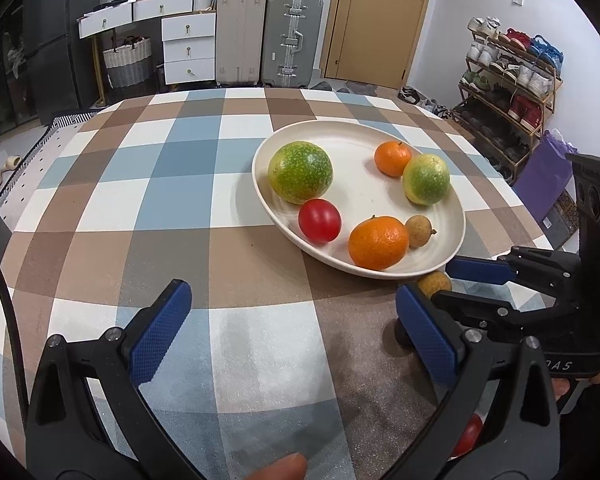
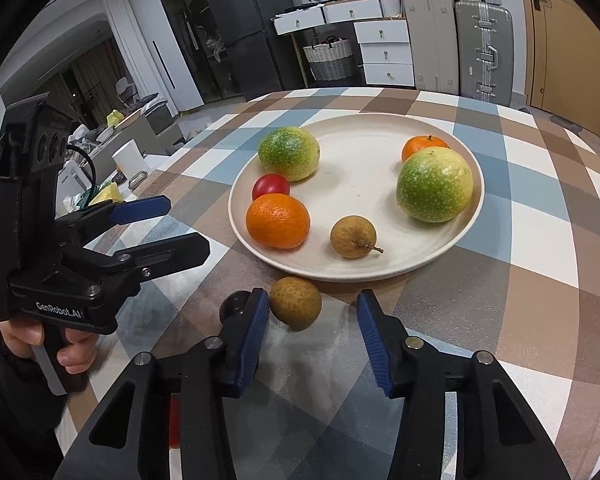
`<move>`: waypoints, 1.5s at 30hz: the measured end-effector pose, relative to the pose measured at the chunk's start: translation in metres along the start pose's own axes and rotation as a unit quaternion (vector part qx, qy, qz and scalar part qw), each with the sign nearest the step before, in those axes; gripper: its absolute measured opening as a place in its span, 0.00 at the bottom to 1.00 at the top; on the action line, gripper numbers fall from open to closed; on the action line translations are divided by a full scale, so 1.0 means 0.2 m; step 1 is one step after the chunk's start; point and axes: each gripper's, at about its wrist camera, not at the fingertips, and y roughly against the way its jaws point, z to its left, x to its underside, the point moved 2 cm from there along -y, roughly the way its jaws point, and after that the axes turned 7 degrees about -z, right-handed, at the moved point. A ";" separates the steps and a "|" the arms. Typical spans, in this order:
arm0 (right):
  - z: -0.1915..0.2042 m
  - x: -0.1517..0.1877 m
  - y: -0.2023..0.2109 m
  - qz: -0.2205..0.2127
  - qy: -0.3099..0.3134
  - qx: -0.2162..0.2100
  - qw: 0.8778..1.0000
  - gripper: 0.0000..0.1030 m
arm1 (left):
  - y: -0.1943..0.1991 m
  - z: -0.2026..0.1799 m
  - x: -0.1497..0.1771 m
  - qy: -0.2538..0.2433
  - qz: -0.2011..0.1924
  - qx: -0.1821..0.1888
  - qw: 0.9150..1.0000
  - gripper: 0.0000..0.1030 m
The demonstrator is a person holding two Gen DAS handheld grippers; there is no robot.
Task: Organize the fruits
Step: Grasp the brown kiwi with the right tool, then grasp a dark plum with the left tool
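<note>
Right wrist | checked tablecloth [image 2: 520, 200] | right tool [image 2: 312, 312] open, left tool [image 2: 164, 224] open

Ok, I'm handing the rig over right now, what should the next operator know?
Left gripper: jaws open, empty, short of the plate.
Right gripper: jaws open around the loose longan on the tablecloth; one pad touches it, no grip yet.
Done: six fruits lie on the plate.
Left: grip that longan and plate it. Then check the red round thing, probably a fruit, half hidden near the table edge.
</note>
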 end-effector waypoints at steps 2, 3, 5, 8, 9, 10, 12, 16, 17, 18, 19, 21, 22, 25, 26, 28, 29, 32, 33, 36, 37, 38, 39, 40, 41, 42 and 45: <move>0.00 0.00 0.00 0.001 0.001 -0.007 1.000 0.38 | 0.00 -0.01 0.00 -0.003 0.002 0.000 1.000 0.99; 0.01 0.00 0.00 0.002 0.001 -0.010 1.000 0.37 | -0.01 -0.01 0.01 -0.004 0.002 0.000 1.000 0.99; 0.02 0.01 -0.01 0.009 0.004 -0.014 1.000 0.34 | -0.01 -0.02 0.01 -0.008 0.004 0.001 1.000 0.99; 0.03 0.01 -0.01 0.008 0.007 -0.017 1.000 0.28 | -0.02 -0.02 0.01 -0.011 0.006 0.001 1.000 0.99; 0.03 0.01 -0.01 0.006 0.006 -0.018 1.000 0.28 | -0.02 -0.03 0.02 -0.011 0.006 0.001 1.000 0.99; 0.03 0.01 0.00 0.004 0.006 -0.019 1.000 0.28 | -0.02 -0.03 0.02 -0.012 0.007 0.002 1.000 0.99; 0.03 0.01 0.01 -0.001 0.007 -0.025 1.000 0.27 | -0.02 -0.03 0.02 -0.013 0.007 0.002 1.000 0.99; 0.05 0.01 0.03 -0.012 0.020 -0.023 0.999 0.27 | -0.03 -0.03 0.03 -0.013 0.013 0.005 1.000 0.99; 0.05 0.01 0.05 -0.015 0.023 -0.022 0.999 0.27 | -0.03 -0.03 0.03 -0.013 0.015 0.006 1.000 0.99; 0.05 0.01 0.06 -0.015 0.024 -0.022 0.999 0.27 | -0.03 -0.04 0.03 -0.013 0.016 0.007 1.000 0.99; 0.05 0.02 0.06 -0.015 0.025 -0.022 0.999 0.27 | -0.03 -0.04 0.03 -0.015 0.017 0.009 1.000 0.99; 0.04 0.02 0.08 -0.015 0.023 -0.022 0.999 0.27 | -0.03 -0.05 0.03 -0.019 0.019 0.016 1.000 0.99; 0.03 0.02 0.08 -0.015 0.022 -0.020 0.999 0.27 | -0.02 -0.06 0.04 -0.022 0.020 0.022 0.999 0.99; 0.00 0.02 0.09 -0.014 0.016 -0.012 1.000 0.27 | -0.02 -0.09 0.04 -0.031 0.020 0.028 0.999 0.99; -0.01 0.02 0.09 -0.012 0.015 -0.009 1.000 0.27 | -0.02 -0.10 0.05 -0.036 0.020 0.032 0.999 0.99; -0.03 0.02 0.09 -0.012 0.012 -0.004 1.000 0.27 | -0.02 -0.12 0.05 -0.042 0.023 0.038 0.998 0.99; -0.04 0.02 0.09 -0.011 0.010 -0.003 1.000 0.27 | -0.02 -0.13 0.06 -0.046 0.025 0.040 0.998 0.99; -0.04 0.02 0.08 -0.008 0.010 0.000 1.000 0.27 | -0.03 -0.14 0.07 -0.053 0.033 0.043 0.997 0.99; -0.04 0.02 0.08 -0.007 0.012 0.000 1.000 0.27 | -0.04 -0.14 0.07 -0.054 0.035 0.038 0.997 0.99; -0.03 0.03 0.07 -0.006 0.015 0.000 1.000 0.27 | -0.05 -0.12 0.07 -0.046 0.037 0.030 0.998 0.99; -0.03 0.03 0.07 -0.006 0.015 0.000 1.000 0.27 | -0.05 -0.11 0.07 -0.043 0.035 0.027 0.998 0.99; -0.04 0.03 0.07 -0.006 0.014 0.001 1.000 0.27 | -0.04 -0.09 0.06 -0.040 0.030 0.020 0.999 0.99; -0.04 0.03 0.08 -0.006 0.013 0.001 1.000 0.27 | -0.04 -0.08 0.06 -0.036 0.028 0.017 0.999 0.99; -0.04 0.03 0.07 -0.007 0.012 0.002 1.000 0.27 | -0.04 -0.06 0.05 -0.027 0.028 0.020 0.999 0.99; -0.04 0.03 0.07 -0.007 0.012 0.002 1.000 0.27 | -0.04 -0.06 0.05 -0.024 0.029 0.023 0.999 0.99; -0.04 0.03 0.07 -0.006 0.012 0.002 1.000 0.27 | -0.04 -0.06 0.05 -0.022 0.031 0.030 0.999 0.99; -0.04 0.03 0.07 -0.004 0.015 0.003 1.000 0.27 | -0.03 -0.10 0.06 -0.034 0.032 0.048 0.998 0.99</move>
